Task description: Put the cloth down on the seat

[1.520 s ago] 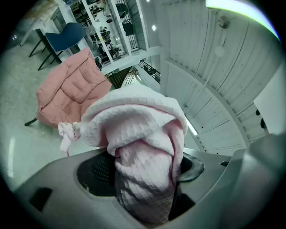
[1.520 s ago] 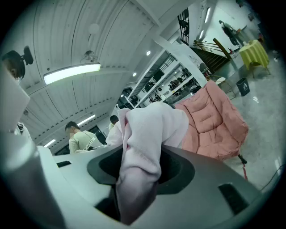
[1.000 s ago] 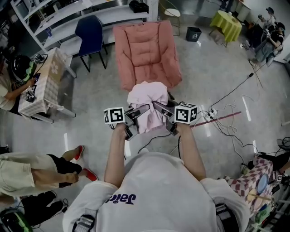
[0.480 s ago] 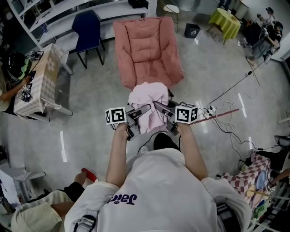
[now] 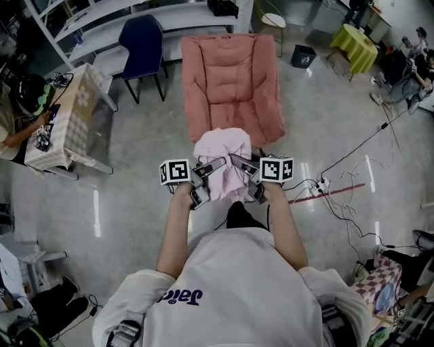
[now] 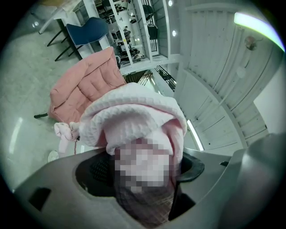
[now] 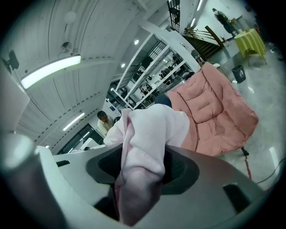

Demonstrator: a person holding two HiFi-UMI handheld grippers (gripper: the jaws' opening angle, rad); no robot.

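A pale pink cloth (image 5: 220, 150) hangs bunched between my two grippers, held in the air just in front of the seat's front edge. The seat is a pink padded lounge chair (image 5: 230, 81), with nothing on its cushion. My left gripper (image 5: 214, 167) is shut on the cloth's left side (image 6: 134, 116). My right gripper (image 5: 239, 161) clamps the right side (image 7: 147, 129); its jaws are easing open slightly, with the cloth still pinched between them. The chair lies ahead in both gripper views (image 6: 85, 82) (image 7: 214, 107).
A blue chair (image 5: 142, 47) stands left of the seat before white shelves (image 5: 135, 13). A checked table (image 5: 68, 115) with a seated person is at far left. Cables and a power strip (image 5: 322, 183) cross the floor at right. A black bin (image 5: 303, 55) and green table (image 5: 356, 41) stand beyond.
The person has stepped forward, so the chair is nearer and more centred. Both grippers still hold the cloth at the same height. The bystander at lower left has left the view.
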